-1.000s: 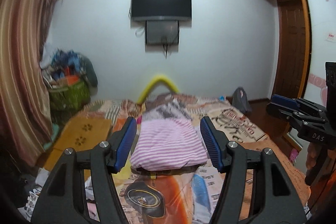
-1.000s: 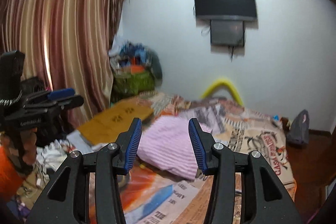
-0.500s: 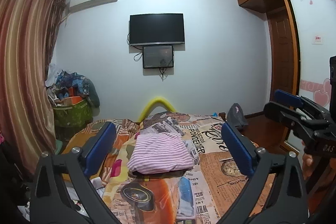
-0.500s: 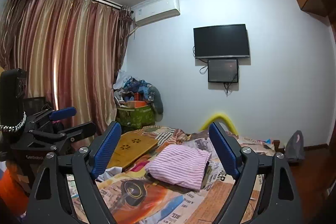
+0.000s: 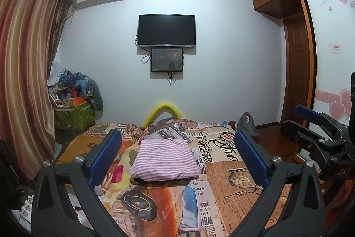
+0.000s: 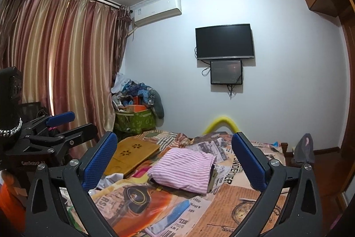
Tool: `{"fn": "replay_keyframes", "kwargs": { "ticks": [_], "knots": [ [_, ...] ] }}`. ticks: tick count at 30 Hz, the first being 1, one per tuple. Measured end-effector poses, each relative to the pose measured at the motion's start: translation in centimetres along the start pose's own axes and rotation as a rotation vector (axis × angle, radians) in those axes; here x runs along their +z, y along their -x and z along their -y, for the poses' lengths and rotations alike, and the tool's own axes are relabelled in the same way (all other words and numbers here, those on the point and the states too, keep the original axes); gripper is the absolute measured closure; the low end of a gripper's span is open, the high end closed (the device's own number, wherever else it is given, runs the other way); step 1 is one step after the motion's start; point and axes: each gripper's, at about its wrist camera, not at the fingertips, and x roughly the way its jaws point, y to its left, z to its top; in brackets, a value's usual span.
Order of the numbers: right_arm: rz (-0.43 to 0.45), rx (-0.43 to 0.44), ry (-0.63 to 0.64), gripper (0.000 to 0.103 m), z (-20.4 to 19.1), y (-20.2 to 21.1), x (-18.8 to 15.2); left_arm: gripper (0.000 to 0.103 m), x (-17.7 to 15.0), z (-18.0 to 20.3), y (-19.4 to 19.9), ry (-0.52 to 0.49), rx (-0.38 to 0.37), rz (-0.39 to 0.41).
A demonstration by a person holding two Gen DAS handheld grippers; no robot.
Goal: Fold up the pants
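The folded striped pants (image 5: 165, 159) lie on the printed bedspread (image 5: 233, 172), well beyond the left gripper (image 5: 177, 158), whose jaws, just opened wide, hold nothing.

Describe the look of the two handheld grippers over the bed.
Both are alike: the left gripper and right gripper have matte black angular plastic arms with triangular cutouts and silver screw heads. Each finger carries a textured blue pad. Seen from outside, the right one shows white lettering on its black body.
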Motion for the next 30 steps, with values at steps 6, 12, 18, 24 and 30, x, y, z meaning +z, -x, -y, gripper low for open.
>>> {"fn": "replay_keyframes", "kwargs": {
  "ticks": [6, 12, 18, 24, 30],
  "knots": [
    [-0.010, -0.005, -0.002, 0.000, -0.14, 0.24, -0.52, 0.000, -0.33, -0.32, -0.37, 0.016, -0.001, -0.007],
    [-0.018, -0.006, 0.000, 0.000, -0.10, 0.35, -0.61, 0.000, -0.67, -0.30, -0.35, 0.017, 0.000, -0.011],
    [-0.022, -0.006, -0.007, 0.000, -0.09, 0.57, -0.47, 0.000, -0.64, -0.28, -0.36, 0.025, -0.005, -0.011],
    [-0.026, -0.006, -0.019, 0.000, -0.01, 0.71, -0.45, 0.000, -0.72, -0.38, -0.41, 0.026, -0.005, -0.015],
    [-0.028, -0.004, -0.020, 0.000, 0.01, 0.76, -0.37, 0.000, -0.70, -0.39, -0.43, 0.027, -0.009, -0.021]
  ]
}}
